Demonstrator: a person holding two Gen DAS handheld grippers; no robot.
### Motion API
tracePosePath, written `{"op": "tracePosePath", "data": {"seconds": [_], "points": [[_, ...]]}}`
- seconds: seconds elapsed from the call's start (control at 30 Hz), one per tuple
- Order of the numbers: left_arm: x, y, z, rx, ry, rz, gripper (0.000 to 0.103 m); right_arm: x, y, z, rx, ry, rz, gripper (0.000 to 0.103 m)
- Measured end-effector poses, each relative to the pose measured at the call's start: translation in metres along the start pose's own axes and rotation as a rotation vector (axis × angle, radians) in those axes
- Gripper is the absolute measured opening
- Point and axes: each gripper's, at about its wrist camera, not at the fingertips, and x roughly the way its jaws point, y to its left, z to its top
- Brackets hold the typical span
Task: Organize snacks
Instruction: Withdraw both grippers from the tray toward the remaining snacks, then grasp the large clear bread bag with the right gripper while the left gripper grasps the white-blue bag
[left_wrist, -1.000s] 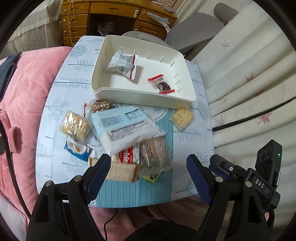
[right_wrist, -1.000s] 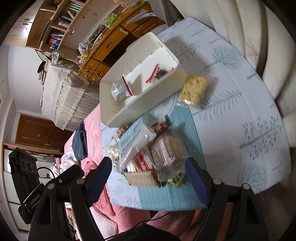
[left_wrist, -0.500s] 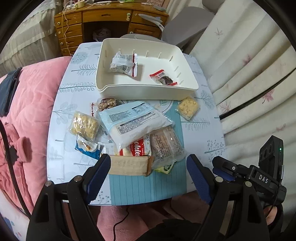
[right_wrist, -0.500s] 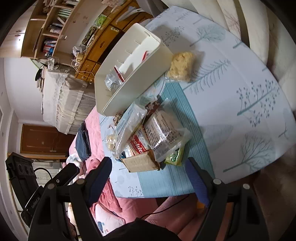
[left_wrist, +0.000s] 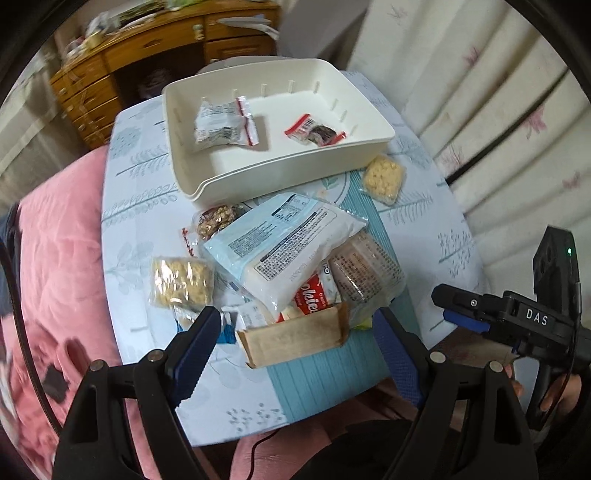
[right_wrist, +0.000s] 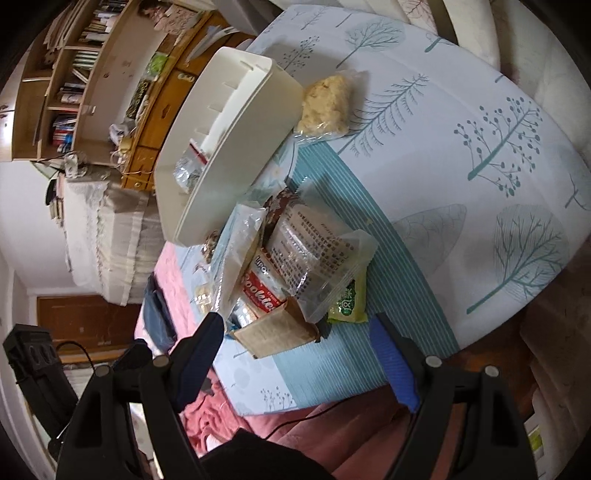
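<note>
While snack pile (left_wrist: 295, 266) lies before tray (left_wrist: 295, 162), both grippers' jaws wide, empty.

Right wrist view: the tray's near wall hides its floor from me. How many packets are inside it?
Observer: Two. The left wrist view shows a silver packet and a smaller red-edged packet lying apart on the floor of the white tray.
Operator: Is anything hidden behind the blue-and-white bag?
Observer: Yes. A clear packet of pale crisp squares lies on the cloth at the pile's left side.
Operator: Where is the left gripper?
Observer: The left gripper is open, with one finger on each side of the brown paper packet at the pile's near edge. I see no contact.
</note>
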Motion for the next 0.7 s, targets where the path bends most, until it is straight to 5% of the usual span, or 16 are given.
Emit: {"op": "tracePosePath", "data": {"seconds": [0.33, 0.7], "points": [[0.03, 0.012, 0.015, 0.193, 0.081, -0.048, 0.083, 0.013, 0.022, -0.018, -0.076, -0.114, -0.112, 0.082], [0.076, -0.008, 0.023, 0.361, 0.154, -0.004, 0.083, 0.033, 0.04, -0.032, -0.34, -0.208, -0.292, 0.082]]}}
